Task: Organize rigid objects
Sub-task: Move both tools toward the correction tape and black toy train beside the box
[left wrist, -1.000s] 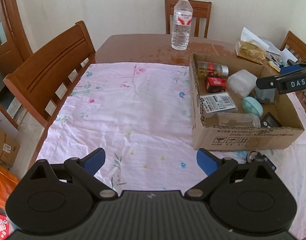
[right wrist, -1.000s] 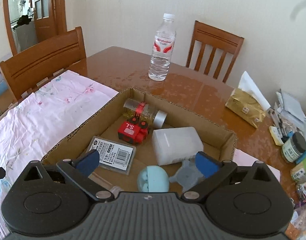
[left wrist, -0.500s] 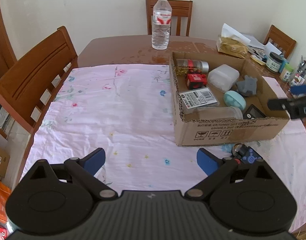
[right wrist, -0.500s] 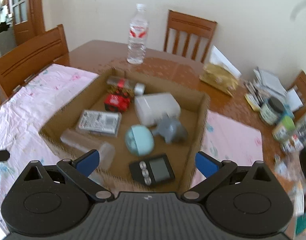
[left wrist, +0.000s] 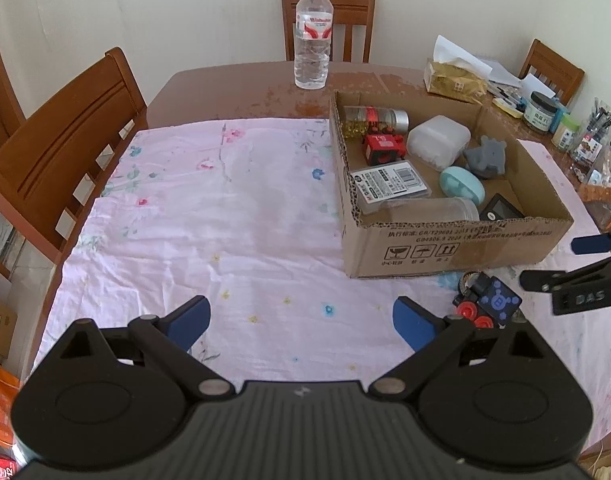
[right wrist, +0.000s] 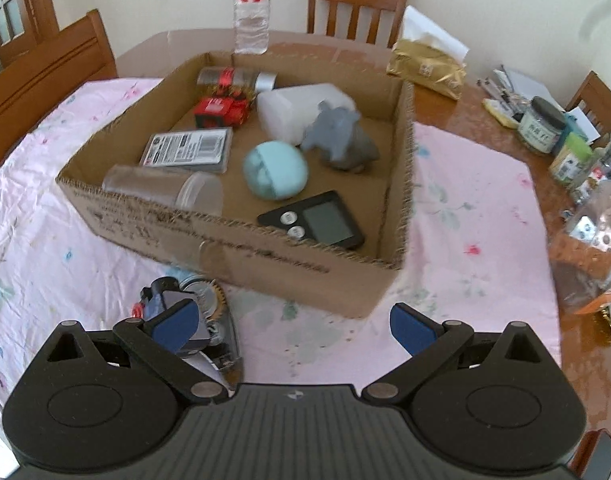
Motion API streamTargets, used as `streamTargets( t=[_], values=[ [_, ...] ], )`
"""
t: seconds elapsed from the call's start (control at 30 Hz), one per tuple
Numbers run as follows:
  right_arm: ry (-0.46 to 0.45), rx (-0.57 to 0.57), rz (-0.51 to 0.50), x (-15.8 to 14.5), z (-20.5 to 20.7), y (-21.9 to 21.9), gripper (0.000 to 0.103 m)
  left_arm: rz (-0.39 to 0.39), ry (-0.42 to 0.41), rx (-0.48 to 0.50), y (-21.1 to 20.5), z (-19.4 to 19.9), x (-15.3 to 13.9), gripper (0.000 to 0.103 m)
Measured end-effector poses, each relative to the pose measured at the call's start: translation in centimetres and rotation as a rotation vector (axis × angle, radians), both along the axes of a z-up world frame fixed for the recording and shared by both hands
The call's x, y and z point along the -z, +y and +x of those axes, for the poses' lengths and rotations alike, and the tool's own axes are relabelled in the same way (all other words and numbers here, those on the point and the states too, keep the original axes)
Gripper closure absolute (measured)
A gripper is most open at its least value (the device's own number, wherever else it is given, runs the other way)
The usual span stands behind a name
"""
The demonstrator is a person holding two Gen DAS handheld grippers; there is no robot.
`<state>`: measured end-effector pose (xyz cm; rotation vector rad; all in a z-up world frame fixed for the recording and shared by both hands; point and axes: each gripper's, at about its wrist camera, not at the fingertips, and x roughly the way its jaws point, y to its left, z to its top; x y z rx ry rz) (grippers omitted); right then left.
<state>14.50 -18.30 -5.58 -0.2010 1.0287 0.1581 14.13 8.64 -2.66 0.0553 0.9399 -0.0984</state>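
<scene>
Now the right gripper (right wrist: pixel 293 326) has retreated off the cardboard box (right wrist: pixel 265 252).

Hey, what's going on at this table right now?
Someone with a gripper in each hand is sorting small items into a cardboard box. The box already holds a timer, a blue case, a grey figure and more. Both grippers, left and right, are open and empty. A toy sits outside the box.
</scene>
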Motion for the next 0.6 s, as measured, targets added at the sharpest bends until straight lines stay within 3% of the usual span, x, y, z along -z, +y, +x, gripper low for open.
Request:
streamTargets(
  t=[0.43, 0.6],
  values=[
    [0.046, -0.045, 0.058, 0.9, -0.1, 2.5, 0.000, -0.007, 0.031, 0.008, 0.6, -0.3, 0.7, 0.006],
    [0.070, -0.128, 0.075, 1.0, -1.1, 4.5, 0.000, -0.012, 0.035, 0.021, 0.5, -0.3, 0.8, 0.006]
  ],
)
